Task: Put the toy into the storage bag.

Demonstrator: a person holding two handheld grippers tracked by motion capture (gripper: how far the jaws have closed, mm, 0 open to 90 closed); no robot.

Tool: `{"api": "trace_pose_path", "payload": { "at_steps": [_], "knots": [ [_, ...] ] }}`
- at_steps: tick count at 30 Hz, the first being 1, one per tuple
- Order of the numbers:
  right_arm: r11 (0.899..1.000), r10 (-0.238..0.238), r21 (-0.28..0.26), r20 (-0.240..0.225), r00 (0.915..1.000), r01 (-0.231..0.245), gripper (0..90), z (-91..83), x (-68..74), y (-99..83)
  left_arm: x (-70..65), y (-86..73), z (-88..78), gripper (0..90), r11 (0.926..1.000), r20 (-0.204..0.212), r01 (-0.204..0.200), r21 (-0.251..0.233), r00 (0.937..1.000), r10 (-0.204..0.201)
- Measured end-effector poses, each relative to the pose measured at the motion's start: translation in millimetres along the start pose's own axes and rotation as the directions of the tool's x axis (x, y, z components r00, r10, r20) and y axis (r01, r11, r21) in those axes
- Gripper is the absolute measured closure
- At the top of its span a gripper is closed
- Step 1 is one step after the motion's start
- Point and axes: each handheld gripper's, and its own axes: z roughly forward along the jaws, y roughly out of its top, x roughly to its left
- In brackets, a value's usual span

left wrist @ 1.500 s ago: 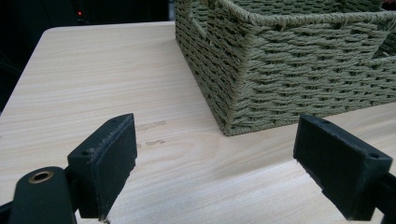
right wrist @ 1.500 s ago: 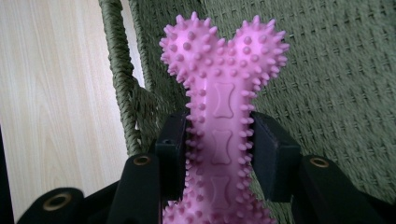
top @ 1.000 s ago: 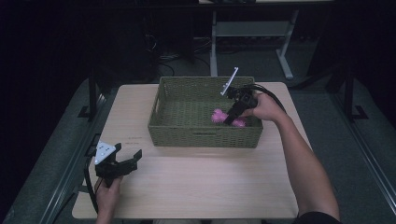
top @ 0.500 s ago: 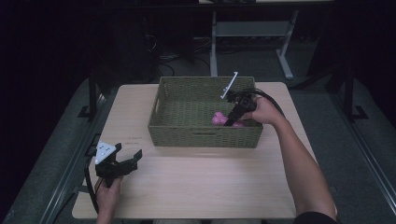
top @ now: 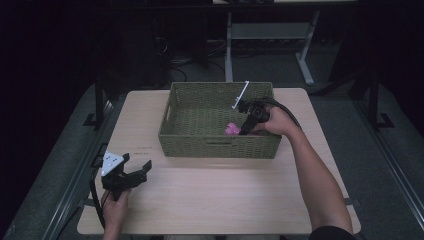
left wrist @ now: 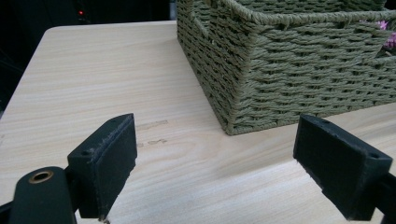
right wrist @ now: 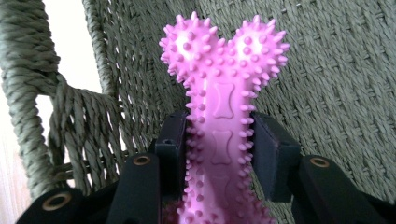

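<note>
My right gripper [top: 246,128] is down inside the woven basket [top: 216,145] in the high view, near the front wall, with a pink toy [top: 231,129] at its tip. My left gripper [top: 131,173] rests low on the wooden table [top: 215,190], well apart from the basket, jaws spread.

In the left gripper view I see my own pads [left wrist: 108,161] wide apart with nothing between them, bare table and the basket's corner [left wrist: 243,88] ahead.

In the right gripper view my jaws are clamped on the shaft of a spiky pink bone-shaped chew toy [right wrist: 223,112], its knobbed end toward the basket wall [right wrist: 336,74]. I judge it light and rubbery, the nubs giving grip; the narrow shaft is the right place to hold, though it may flex.
</note>
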Motion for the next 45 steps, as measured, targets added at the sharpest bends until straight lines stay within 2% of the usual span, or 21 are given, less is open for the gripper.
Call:
{"api": "trace_pose_path", "payload": {
  "at_steps": [9,14,17,18,23,26,28,39,42,45],
  "knots": [
    [1.000,0.009,-0.004,-0.006,0.9999,-0.009,57.4,3.1,0.9,0.5,0.7,0.1,-0.2,13.0,1.0000,0.000,0.005,-0.003,1.0000,-0.005],
    [1.000,0.002,0.021,0.002,1.0000,-0.002,56.8,8.7,2.7,1.7,2.8,-0.1,-0.8,13.0,0.9999,-0.004,0.010,-0.007,0.9999,-0.010],
    [1.000,0.010,-0.002,0.004,0.9999,-0.010,55.3,6.5,1.7,1.6,2.5,0.2,0.0,13.0,0.9998,-0.003,0.019,-0.008,0.9998,-0.019],
    [0.999,0.017,-0.034,0.008,0.9998,-0.017,53.8,3.1,1.7,2.4,0.5,0.5,2.0,13.0,0.9999,-0.004,0.011,-0.007,0.9999,-0.011],
    [0.999,0.012,-0.041,0.012,0.9999,-0.011,53.4,1.3,5.1,4.7,-0.9,0.8,2.3,13.0,0.9999,0.001,0.009,-0.008,1.0000,-0.009],
    [0.999,0.014,-0.038,0.020,0.9997,-0.013,51.9,0.7,7.2,5.1,-0.4,0.5,1.5,13.0,1.0000,-0.010,0.002,-0.002,0.9999,-0.002],
    [0.999,0.013,-0.041,0.022,0.9997,-0.012,51.0,-0.1,8.0,4.9,1.2,0.5,0.7,13.0,0.9999,-0.007,0.013,-0.007,0.9999,-0.013],
    [0.996,0.023,-0.091,0.065,0.9977,-0.017,47.7,-22.2,18.1,-3.7,3.4,-1.0,-1.8,13.0,1.0000,-0.008,0.007,0.000,0.9999,-0.007],
    [0.994,0.030,-0.110,0.069,0.9972,-0.022,47.6,-27.6,19.4,-4.8,3.6,-1.2,-2.7,13.0,0.9996,0.008,0.027,-0.010,0.9996,-0.027],
    [0.991,0.038,-0.132,0.071,0.9968,-0.028,47.1,-35.5,20.5,-7.2,1.7,-1.1,-1.8,13.0,0.9999,-0.001,0.014,-0.002,0.9999,-0.014]
  ]
}}
